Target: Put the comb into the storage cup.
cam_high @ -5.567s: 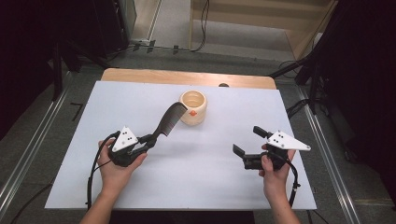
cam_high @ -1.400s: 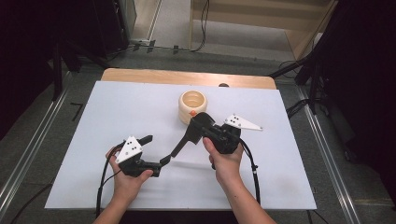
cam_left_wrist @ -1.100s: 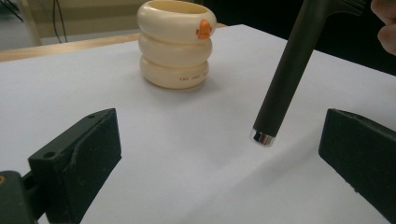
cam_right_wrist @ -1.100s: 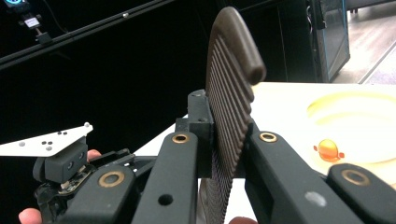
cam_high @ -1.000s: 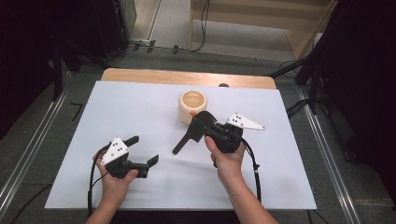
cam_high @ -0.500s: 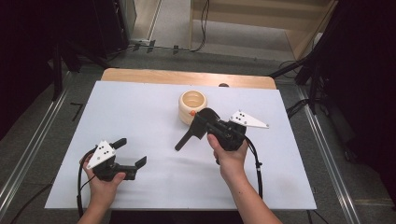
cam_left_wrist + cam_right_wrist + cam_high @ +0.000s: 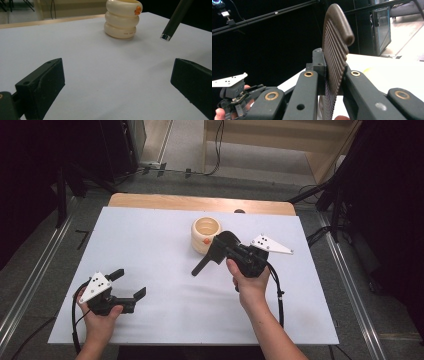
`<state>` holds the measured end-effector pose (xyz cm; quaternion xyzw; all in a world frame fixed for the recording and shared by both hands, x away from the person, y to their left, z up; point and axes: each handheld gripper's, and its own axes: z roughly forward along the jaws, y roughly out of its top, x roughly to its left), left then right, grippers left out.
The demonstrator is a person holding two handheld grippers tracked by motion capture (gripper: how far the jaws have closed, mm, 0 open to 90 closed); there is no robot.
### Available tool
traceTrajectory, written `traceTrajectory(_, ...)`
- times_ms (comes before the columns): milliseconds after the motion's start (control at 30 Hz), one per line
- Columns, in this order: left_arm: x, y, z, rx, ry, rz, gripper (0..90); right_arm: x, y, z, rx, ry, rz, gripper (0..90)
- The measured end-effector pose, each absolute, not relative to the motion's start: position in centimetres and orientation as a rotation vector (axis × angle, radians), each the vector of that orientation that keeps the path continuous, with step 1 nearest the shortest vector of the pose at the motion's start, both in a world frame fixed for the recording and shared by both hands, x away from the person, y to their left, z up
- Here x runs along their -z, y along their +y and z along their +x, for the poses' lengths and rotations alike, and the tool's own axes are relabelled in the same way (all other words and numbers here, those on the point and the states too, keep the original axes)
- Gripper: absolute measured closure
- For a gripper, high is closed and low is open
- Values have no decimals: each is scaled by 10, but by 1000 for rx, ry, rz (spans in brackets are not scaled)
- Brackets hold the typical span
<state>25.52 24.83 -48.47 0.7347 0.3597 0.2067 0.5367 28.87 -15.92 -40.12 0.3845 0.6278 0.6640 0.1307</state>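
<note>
A dark brown ridged brush (image 7: 220, 247) hangs above the middle of the white table (image 7: 145, 235), its handle slanting down to the left. My right gripper (image 7: 231, 251) is shut on its head; in the right gripper view the jaws clamp the ridged brush (image 7: 335, 50) from both sides at my right gripper (image 7: 332, 82). A cream cup of stacked rings with an orange dot (image 7: 205, 232) stands just behind it. My left gripper (image 7: 129, 283) is open near the front left, nothing between its jaws. The left gripper view shows my left gripper (image 7: 117, 82), the cup (image 7: 123, 21) and the brush handle's metal tip (image 7: 165, 37).
A wooden strip (image 7: 200, 202) runs along the table's far edge. Metal rails (image 7: 30, 285) flank both sides, with dark stands and cables beyond. The person's other hand with the left gripper (image 7: 234, 98) shows at the lower left of the right gripper view.
The brush, held earlier by my left gripper, has passed to the right gripper. Over the last second the left hand drew back to the left and nearer the front edge; the right stayed put.
</note>
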Motion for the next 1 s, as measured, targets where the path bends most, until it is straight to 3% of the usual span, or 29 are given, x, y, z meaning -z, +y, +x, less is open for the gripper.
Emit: traceTrajectory(1000, 487, 278, 242, -551, 887, 1766, 0, 381, -173, 299, -1925, 1768, 1088, 829)
